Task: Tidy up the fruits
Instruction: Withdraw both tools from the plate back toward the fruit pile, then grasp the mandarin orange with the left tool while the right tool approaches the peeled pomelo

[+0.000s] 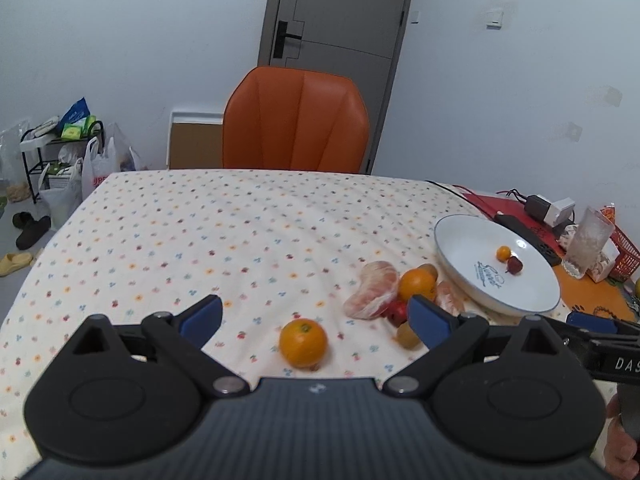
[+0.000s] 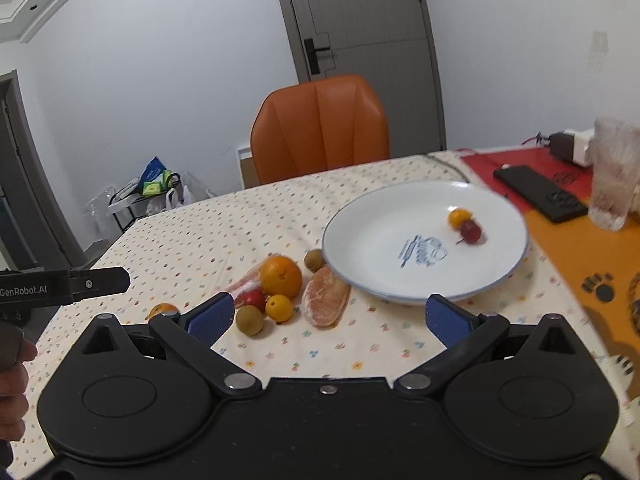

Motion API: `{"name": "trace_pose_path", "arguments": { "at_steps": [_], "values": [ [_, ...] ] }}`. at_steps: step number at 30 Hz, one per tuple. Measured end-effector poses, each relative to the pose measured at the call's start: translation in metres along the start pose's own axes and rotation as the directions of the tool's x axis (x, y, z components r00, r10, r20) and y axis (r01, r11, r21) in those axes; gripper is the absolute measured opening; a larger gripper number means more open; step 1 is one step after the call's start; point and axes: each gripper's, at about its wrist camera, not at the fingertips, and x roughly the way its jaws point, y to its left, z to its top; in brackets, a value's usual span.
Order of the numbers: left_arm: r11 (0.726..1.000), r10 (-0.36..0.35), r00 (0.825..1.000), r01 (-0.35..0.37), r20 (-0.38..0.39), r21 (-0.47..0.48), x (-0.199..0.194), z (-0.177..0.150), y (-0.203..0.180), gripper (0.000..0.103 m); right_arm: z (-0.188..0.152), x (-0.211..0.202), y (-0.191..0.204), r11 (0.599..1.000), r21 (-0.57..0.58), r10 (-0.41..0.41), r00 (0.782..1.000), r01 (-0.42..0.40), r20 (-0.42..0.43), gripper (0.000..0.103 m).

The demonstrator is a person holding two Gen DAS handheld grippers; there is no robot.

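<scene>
A white plate [image 1: 460, 240] [image 2: 360, 232] holds a small orange fruit [image 1: 503, 253] [image 2: 459, 217] and a small red fruit [image 1: 514, 265] [image 2: 470, 231]. Left of it on the dotted tablecloth lies a pile: peeled pomelo pieces [image 1: 372, 290] [image 2: 326, 300], an orange [image 1: 417, 285] [image 2: 281, 275], a red fruit [image 2: 255, 299], kiwis [image 2: 249, 320] [image 2: 314, 260] and a small tangerine [image 2: 279, 308]. A lone orange [image 1: 303, 343] [image 2: 162, 309] lies between my left gripper's [image 1: 314, 318] open fingers. My right gripper [image 2: 330, 316] is open and empty above the cloth before the plate.
An orange chair [image 1: 296, 120] stands at the table's far edge. At the right are a red mat with a black phone [image 2: 540, 194], a frosted glass [image 2: 612, 172], a charger [image 1: 548, 208] and a red basket [image 1: 624, 252]. The floor at left holds a rack and bags [image 1: 72, 160].
</scene>
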Motion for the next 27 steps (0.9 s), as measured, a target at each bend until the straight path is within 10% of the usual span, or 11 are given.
{"name": "trace_pose_path", "arguments": {
  "at_steps": [9, 16, 27],
  "values": [
    [0.999, -0.020, 0.999, 0.019, -0.030, -0.034, 0.016, -0.010, 0.013, 0.095, -0.007, 0.015, 0.011, 0.999, -0.014, 0.047, 0.999, -0.048, -0.026, 0.096],
    [0.997, -0.057, 0.997, 0.054, -0.060, -0.049, 0.031, -0.017, 0.016, 0.077, -0.010, 0.031, 0.018, 0.998, -0.008, 0.061, 0.996, -0.062, -0.067, 0.075],
    [0.995, -0.085, 0.991, 0.079, -0.107, -0.061, 0.053, -0.024, 0.012, 0.057, -0.012, 0.042, 0.022, 0.999, -0.010, 0.049, 0.996, -0.050, -0.070, 0.072]
  ]
}}
